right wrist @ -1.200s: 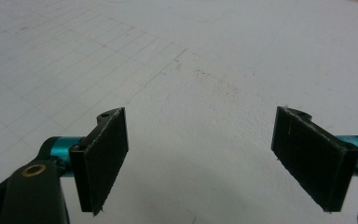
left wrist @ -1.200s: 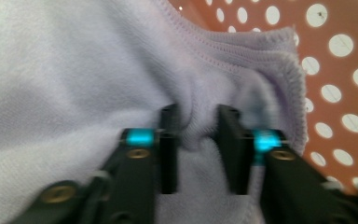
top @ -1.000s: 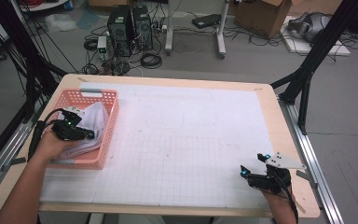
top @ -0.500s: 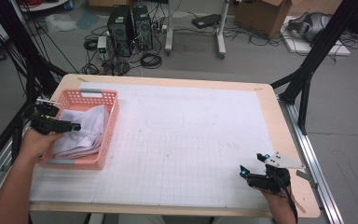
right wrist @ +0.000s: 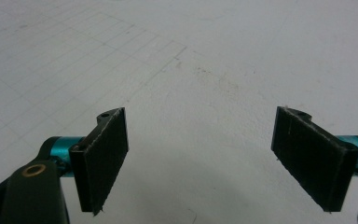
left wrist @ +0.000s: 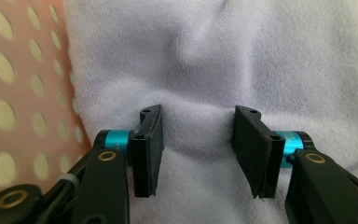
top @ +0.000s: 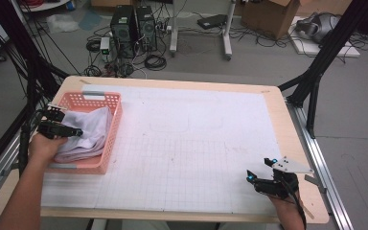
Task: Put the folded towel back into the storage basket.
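Observation:
A white towel point(top: 92, 128) lies bunched in a pink perforated basket point(top: 100, 97) at the table's left. My left gripper point(top: 75, 132) reaches into the basket from its left side, held by a hand. In the left gripper view that gripper point(left wrist: 198, 140) is partly open, its jaws pressed into the towel point(left wrist: 261, 56), and a ridge of cloth bulges between them. The basket wall point(left wrist: 23, 93) is just to their left. My right gripper point(top: 259, 168) rests near the table's front right corner. It point(right wrist: 200, 154) is wide open over the bare gridded mat point(right wrist: 214, 60).
The white gridded mat point(top: 191, 139) covers most of the wooden table point(top: 287, 115). Black frame legs point(top: 316, 72) stand off the right edge. Computer towers point(top: 132, 24) and cables sit on the floor beyond the far edge.
My left gripper drew back from the basket's middle to its left edge, then came down onto the towel there. The right gripper stayed put.

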